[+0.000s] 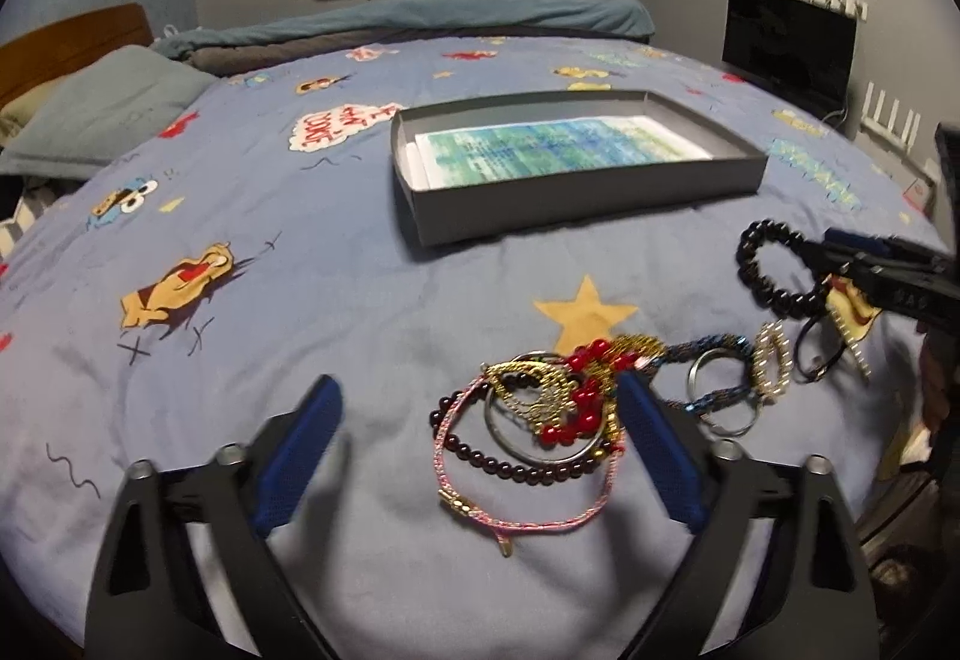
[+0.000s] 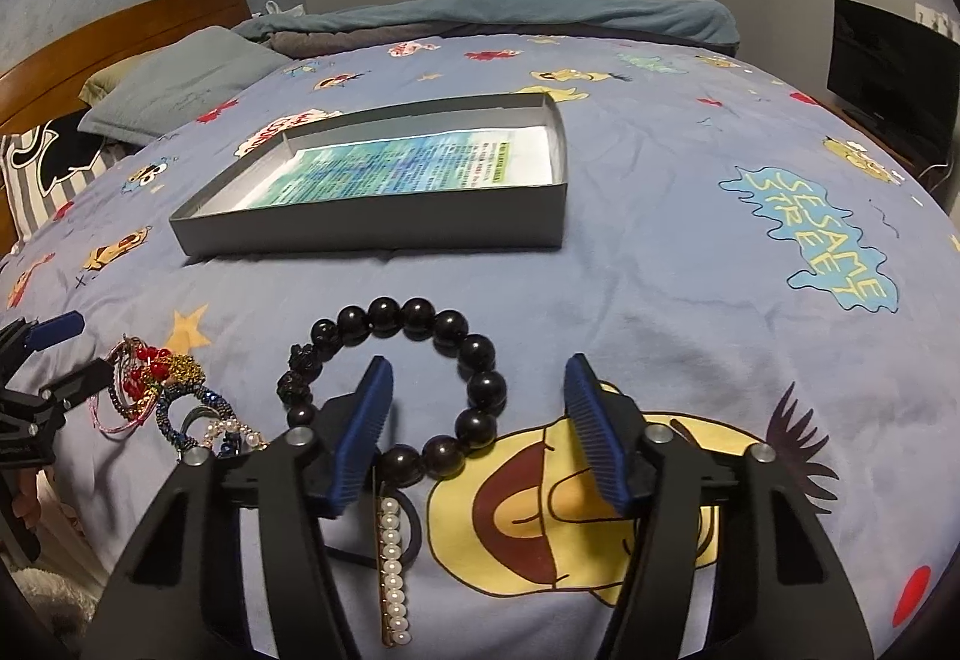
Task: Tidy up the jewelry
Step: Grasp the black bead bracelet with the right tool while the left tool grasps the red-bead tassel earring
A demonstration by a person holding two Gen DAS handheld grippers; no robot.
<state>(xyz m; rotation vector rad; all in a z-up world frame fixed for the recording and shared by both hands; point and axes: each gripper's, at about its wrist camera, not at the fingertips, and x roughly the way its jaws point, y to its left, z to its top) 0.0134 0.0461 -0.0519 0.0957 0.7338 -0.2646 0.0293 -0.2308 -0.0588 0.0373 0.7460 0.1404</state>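
Note:
A tangle of jewelry lies on the blue cartoon bedsheet: red beads (image 1: 579, 396), a gold piece (image 1: 534, 390), a dark bead bracelet (image 1: 516, 465) and a pink cord bracelet (image 1: 528, 516). My left gripper (image 1: 480, 390) straddles this pile with its jaws open; the right pad sits at the pile's edge. A black large-bead bracelet (image 2: 420, 318) lies under my right gripper (image 2: 478, 366), which is open. Its left finger (image 2: 366, 420) is inside the loop and the loop's right side lies between the pads. A shallow grey box (image 1: 576, 192) (image 2: 372, 228) with printed paper inside stands beyond.
A pearl hair clip (image 2: 393, 570) and black hair tie lie below the right gripper. A blue beaded bracelet (image 1: 714, 354), silver bangle (image 1: 720, 408) and pearl ring (image 1: 771, 366) lie beside the pile. Pillows (image 2: 180, 84) sit far left, a rolled blanket (image 1: 420, 18) at the back and a dark screen (image 2: 888, 78) at the right.

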